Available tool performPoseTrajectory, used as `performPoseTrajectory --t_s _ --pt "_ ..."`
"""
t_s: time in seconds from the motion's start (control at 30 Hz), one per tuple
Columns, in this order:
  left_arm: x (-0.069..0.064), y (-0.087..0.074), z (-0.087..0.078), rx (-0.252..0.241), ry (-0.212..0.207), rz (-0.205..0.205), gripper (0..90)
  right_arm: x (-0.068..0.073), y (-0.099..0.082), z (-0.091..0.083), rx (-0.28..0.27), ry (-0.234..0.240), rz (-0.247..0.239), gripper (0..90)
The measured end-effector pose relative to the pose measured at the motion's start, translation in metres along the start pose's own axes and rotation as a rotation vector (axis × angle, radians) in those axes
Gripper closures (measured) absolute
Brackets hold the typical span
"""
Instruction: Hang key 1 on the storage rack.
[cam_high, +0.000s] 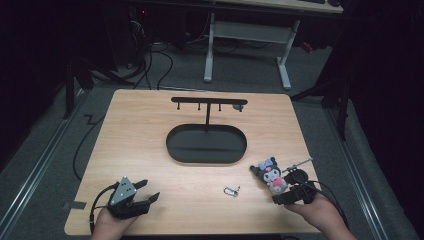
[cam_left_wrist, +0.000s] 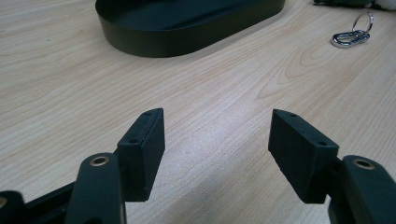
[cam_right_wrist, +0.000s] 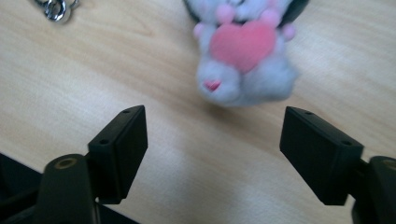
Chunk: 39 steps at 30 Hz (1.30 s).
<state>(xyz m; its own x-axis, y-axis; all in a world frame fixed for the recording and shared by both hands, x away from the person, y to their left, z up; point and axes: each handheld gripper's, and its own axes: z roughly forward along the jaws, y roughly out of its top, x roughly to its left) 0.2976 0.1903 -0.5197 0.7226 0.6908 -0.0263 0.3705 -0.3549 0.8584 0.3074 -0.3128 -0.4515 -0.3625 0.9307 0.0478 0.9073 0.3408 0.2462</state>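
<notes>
While the right hand-held gripper stands with jaws wide and empty at the near right edge of the pale wooden tabletop, the small plush keychain doll with black ears and a pink heart lies free just beyond its tips, touching neither pad. The left hand-held gripper rests released at the near left. Between them lies a small silver carabiner clip. Farther off stands a black oval tray with a hook rack. The doll looks due for pickup; next, the right jaws should advance around its body and clench.
</notes>
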Motion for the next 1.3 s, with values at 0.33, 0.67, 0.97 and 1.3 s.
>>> performPoseTrajectory --t_s 0.33,0.67,0.97,1.3 --pt "0.001 0.0 0.0 0.003 -0.004 0.0 36.8 -0.006 0.026 0.004 -0.005 -0.001 -0.01 14.1" --pt "0.001 -0.001 0.0 0.005 -0.009 0.003 36.8 -0.005 0.041 0.025 0.048 -0.025 -0.049 15.1" --pt "0.001 -0.001 0.001 0.01 -0.013 0.004 36.7 -0.009 0.042 0.037 0.071 -0.01 -0.048 19.6" --pt "0.0 -0.002 0.001 0.01 -0.01 0.004 36.7 -0.008 0.041 0.042 0.071 -0.02 -0.056 39.6"
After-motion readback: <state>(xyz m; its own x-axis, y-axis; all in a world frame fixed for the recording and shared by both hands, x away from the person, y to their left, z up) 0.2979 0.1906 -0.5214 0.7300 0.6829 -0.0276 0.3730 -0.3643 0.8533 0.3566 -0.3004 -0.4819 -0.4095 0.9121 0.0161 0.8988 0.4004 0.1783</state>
